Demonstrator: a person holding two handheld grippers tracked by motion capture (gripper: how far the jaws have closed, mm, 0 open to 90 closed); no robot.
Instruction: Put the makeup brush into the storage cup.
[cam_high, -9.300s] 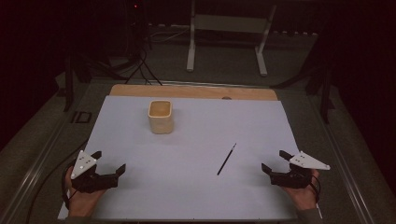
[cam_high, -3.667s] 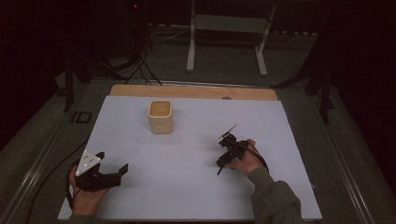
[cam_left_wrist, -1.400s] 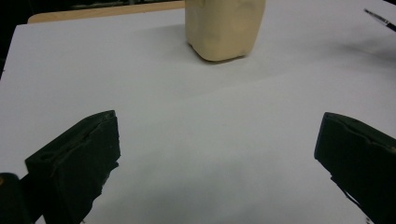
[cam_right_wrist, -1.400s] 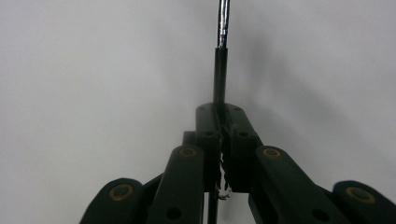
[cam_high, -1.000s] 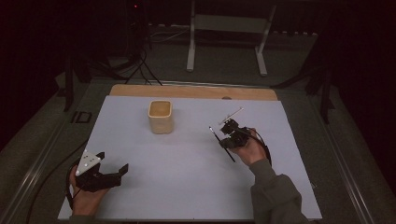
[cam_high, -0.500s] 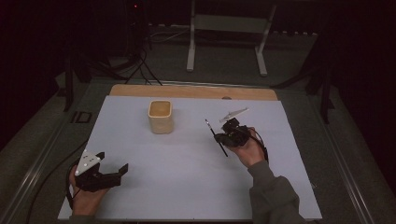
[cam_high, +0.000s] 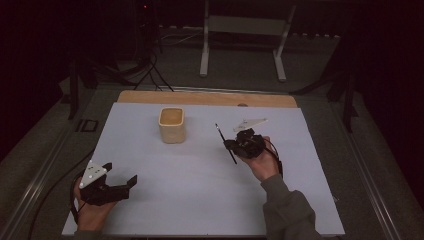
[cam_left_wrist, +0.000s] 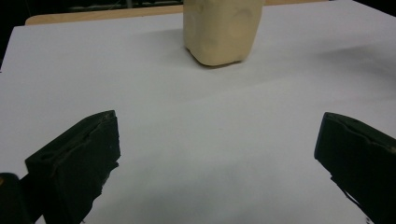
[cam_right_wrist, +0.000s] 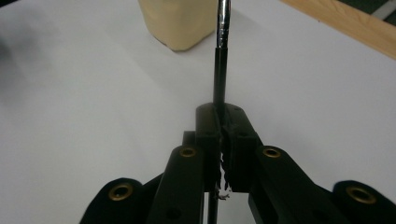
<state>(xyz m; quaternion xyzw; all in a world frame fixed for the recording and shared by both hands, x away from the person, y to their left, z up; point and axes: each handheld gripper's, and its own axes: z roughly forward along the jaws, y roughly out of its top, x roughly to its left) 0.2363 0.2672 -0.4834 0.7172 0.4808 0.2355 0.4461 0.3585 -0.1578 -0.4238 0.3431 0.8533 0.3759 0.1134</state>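
Two grippers: right gripper (cam_high: 234, 145) pinched thin brush (cam_high: 226, 144), held right of cream cup (cam_high: 172, 124); left gripper (cam_high: 120, 183) spread, idle. Advised: steepen brush, align above cup mouth, then lower.

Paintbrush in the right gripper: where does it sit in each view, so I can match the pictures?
High view: the paintbrush slants right of centre, clamped in the right gripper.
Left gripper view: not in it.
Right gripper view: it rises from the shut jaws to the top edge.
Shared landmark: the cream cup, top centre in the left gripper view, top left of the brush in the right gripper view.
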